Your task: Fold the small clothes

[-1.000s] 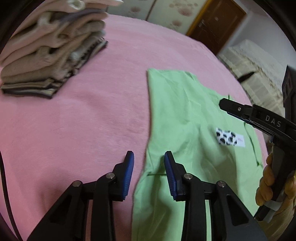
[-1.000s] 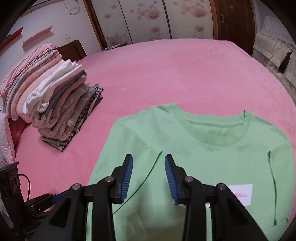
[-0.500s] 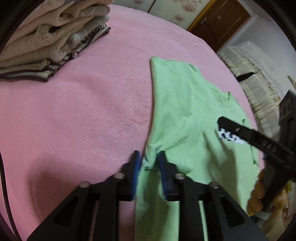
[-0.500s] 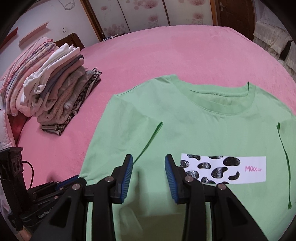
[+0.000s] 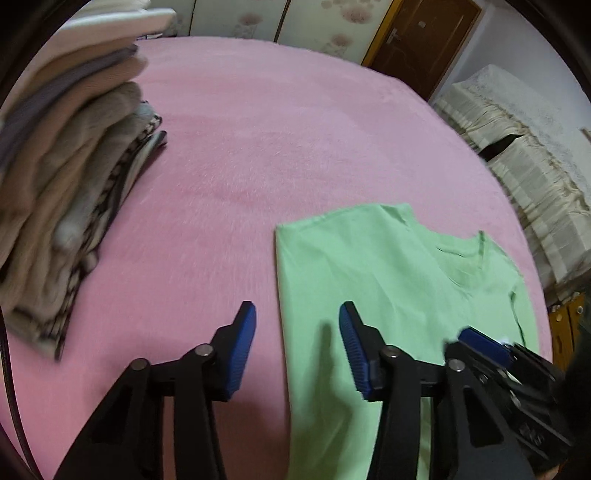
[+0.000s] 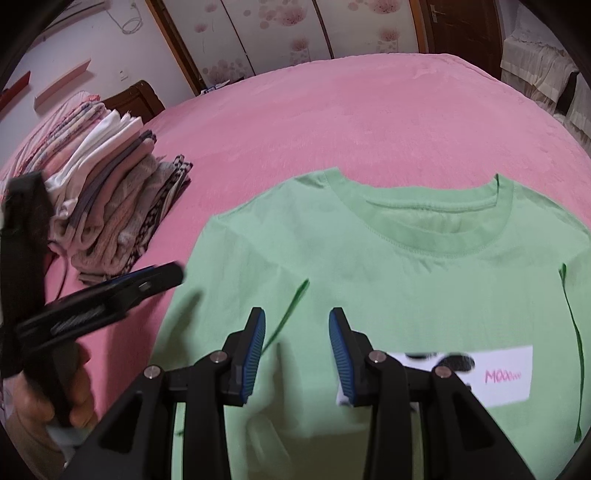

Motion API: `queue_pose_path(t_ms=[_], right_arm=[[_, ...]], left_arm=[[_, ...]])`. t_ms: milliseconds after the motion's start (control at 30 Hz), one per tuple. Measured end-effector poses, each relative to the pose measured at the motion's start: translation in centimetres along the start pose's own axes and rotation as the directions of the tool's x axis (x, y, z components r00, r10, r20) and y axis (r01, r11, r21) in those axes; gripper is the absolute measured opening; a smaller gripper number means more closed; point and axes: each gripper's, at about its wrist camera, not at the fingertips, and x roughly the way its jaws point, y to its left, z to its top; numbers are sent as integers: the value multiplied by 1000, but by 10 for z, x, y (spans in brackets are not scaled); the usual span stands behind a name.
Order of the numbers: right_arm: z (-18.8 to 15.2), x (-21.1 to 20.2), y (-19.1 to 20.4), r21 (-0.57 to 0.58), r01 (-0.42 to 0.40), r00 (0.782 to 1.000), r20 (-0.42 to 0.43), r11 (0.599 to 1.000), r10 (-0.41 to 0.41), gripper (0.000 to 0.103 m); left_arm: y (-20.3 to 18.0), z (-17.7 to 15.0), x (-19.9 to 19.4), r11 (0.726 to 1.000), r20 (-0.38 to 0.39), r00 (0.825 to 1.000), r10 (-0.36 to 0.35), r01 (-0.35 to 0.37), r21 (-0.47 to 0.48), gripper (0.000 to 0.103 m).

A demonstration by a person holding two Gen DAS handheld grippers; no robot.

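A light green T-shirt (image 5: 388, 277) (image 6: 369, 277) lies flat on the pink bedcover (image 5: 277, 129) (image 6: 369, 110), front up, collar away from me. A white cow-print patch (image 6: 498, 373) marks its chest. Both sleeves appear folded in, their hems showing as dark green lines. My left gripper (image 5: 297, 314) hovers over the shirt's left edge. Its jaws are opening and the pads press on nothing. It also shows in the right wrist view as the left gripper (image 6: 122, 291). My right gripper (image 6: 296, 317) (image 5: 480, 343) stands open above the shirt's left chest, holding nothing.
A tall stack of folded clothes (image 5: 66, 166) (image 6: 110, 206) sits on the bed left of the shirt. A cream-covered piece of furniture (image 5: 517, 147) stands beyond the bed's right edge. A hand (image 6: 44, 398) holds the left gripper's handle. Wardrobe doors (image 6: 277, 33) line the far wall.
Half a second ago the left gripper was nipped on the shirt's left edge; it has let go, widened and swung toward the shoulder end. The right gripper has sunk slightly closer to the shirt.
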Motion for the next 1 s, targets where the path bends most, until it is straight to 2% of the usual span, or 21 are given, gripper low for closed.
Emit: queue_pose_path(t_ms=[33,100,200,367,500,667,733,800,867,900,1000], right_arm=[[2,2,-1,6,-2,1000,0,1000,2,36],[6,8,-5,18,-4,1000,-3,1000,4,36],[10,17,-7,28,-5,1000,-12,1000,5,36],[8,25,-8,31,-16,1000,-23,999,17,36],[7,28,-6,27,-24,999,-25,999,24,36],[9,37,4,-4,-22,999,-29,1000,22,36],[11,41,6,-7,-12,1000,-29,1000,11,36],[12,43,5,-6,-12,1000,-28,1000,12,35],[13,44,8,-20,-9,1000,-28,1000,8,22],[13,45,8,-26,-4,1000,-30,1000,3,22],[12,46,8,-29,-3,1000,-30,1000,2,22]], left_arm=[[0,5,7,1000,-8,1000,9,-9,-1,39],[1,9,21,1000,-27,1000,16,-16,-3,23],[2,11,29,1000,-25,1000,2,-2,-4,11],[-2,7,26,999,36,999,29,-31,34,3],[7,6,18,999,87,995,45,-46,1,2],[16,7,16,998,105,992,65,-63,-21,2],[19,8,18,998,93,994,50,-47,-32,2],[21,8,20,999,73,997,3,0,-41,2],[19,11,23,999,54,999,-10,12,-52,7],[18,12,24,998,45,999,-13,15,-55,14],[19,16,34,996,10,1000,-21,22,-87,23]])
